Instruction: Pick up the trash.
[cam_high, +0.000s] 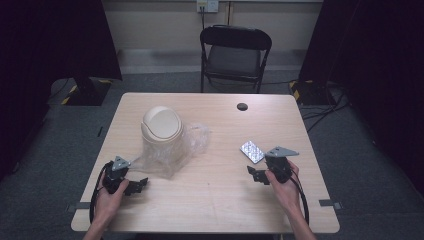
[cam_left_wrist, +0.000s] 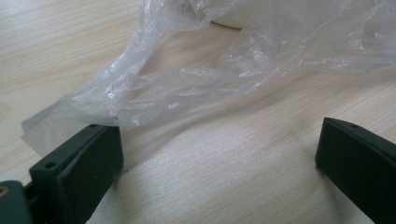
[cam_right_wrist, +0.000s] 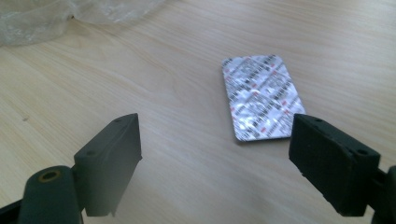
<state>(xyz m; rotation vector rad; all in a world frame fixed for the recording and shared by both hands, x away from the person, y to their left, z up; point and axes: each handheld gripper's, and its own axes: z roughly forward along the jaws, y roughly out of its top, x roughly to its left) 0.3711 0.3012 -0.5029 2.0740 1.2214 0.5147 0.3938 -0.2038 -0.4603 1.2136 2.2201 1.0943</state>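
A beige swing-lid bin (cam_high: 161, 131) stands left of the table's middle, with a clear plastic bag (cam_high: 195, 141) crumpled around its base. The left gripper (cam_high: 134, 186) rests on the table near the front left, open; in the left gripper view (cam_left_wrist: 219, 135) the bag's (cam_left_wrist: 210, 79) edge lies just beyond its left jaw, with bare wood between the jaws. A silver blister pack of pills (cam_high: 252, 151) lies flat at the right. The right gripper (cam_high: 257, 175) hovers just in front of it, open; in the right gripper view (cam_right_wrist: 217, 126) the pack (cam_right_wrist: 261, 98) lies ahead, nearer the right jaw.
The wooden table (cam_high: 215, 200) has a black round cable grommet (cam_high: 242, 106) near its far edge. A black folding chair (cam_high: 235, 52) stands behind the table. A corner of the bag (cam_right_wrist: 56, 14) reaches into the right gripper view's upper left.
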